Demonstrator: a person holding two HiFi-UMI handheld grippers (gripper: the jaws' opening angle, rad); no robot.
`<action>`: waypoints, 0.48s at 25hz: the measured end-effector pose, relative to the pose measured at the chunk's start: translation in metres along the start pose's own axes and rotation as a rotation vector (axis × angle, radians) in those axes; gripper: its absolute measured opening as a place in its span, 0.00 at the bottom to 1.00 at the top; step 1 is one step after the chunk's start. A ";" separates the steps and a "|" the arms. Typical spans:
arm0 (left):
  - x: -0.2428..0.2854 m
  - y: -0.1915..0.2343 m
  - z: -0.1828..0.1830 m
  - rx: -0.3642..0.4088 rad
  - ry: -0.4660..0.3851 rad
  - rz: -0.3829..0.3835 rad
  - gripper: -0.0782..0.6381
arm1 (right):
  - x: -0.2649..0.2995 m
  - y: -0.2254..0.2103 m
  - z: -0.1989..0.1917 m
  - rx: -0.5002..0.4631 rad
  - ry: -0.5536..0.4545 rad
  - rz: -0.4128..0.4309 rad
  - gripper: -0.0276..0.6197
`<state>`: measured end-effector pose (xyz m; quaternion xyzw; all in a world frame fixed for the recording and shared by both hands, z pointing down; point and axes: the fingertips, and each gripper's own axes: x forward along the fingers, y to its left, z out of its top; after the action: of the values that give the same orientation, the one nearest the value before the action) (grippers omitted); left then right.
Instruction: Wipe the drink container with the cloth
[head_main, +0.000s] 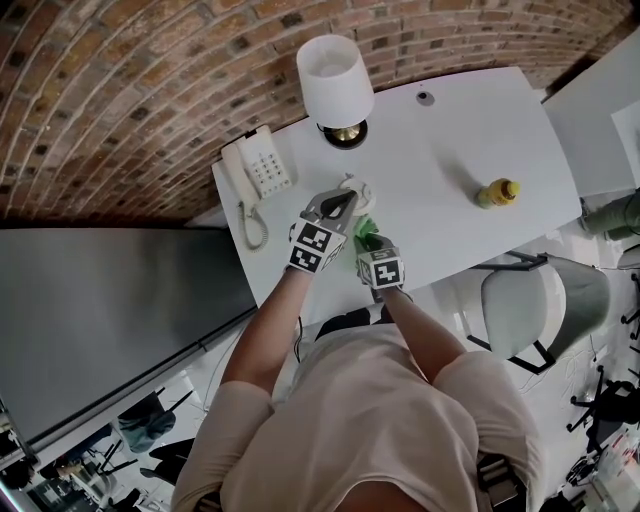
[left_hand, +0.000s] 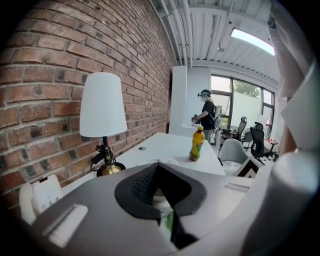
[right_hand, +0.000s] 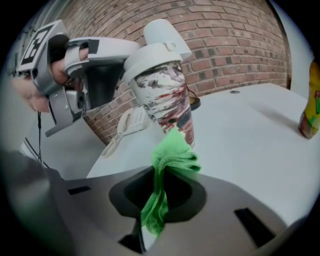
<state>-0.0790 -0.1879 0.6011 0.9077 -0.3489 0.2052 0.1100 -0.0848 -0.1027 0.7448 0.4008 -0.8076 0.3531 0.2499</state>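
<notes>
A paper drink cup (right_hand: 165, 95) with a white lid and a mottled red, white and dark wrap leans over the white desk (right_hand: 240, 135). My left gripper (right_hand: 95, 75) is shut on its upper part from the left. In the head view the cup (head_main: 356, 192) sits at the tip of the left gripper (head_main: 345, 203). In the left gripper view only a sliver of the cup (left_hand: 161, 206) shows between the jaws. My right gripper (right_hand: 150, 220) is shut on a green cloth (right_hand: 167, 165), whose bunched end touches the cup's lower side. From above, the cloth (head_main: 365, 230) lies between the right gripper (head_main: 372, 243) and the cup.
A yellow drink bottle (head_main: 497, 192) stands at the desk's right. A white-shaded lamp (head_main: 335, 85) and a white phone (head_main: 257, 170) sit by the brick wall. A grey chair (head_main: 540, 300) is beside the desk. A person (left_hand: 206, 112) stands far off.
</notes>
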 end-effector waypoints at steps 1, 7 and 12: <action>0.000 0.000 0.000 -0.001 -0.004 -0.009 0.12 | 0.003 -0.002 -0.001 0.013 0.005 -0.007 0.12; -0.001 -0.001 0.002 0.031 -0.017 -0.052 0.12 | 0.017 -0.004 -0.003 0.052 0.018 -0.015 0.12; -0.001 -0.003 0.001 0.062 -0.032 -0.074 0.12 | 0.026 -0.010 0.007 0.053 -0.002 -0.054 0.12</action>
<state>-0.0773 -0.1854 0.6001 0.9261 -0.3105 0.1971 0.0836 -0.0915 -0.1246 0.7618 0.4295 -0.7871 0.3670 0.2477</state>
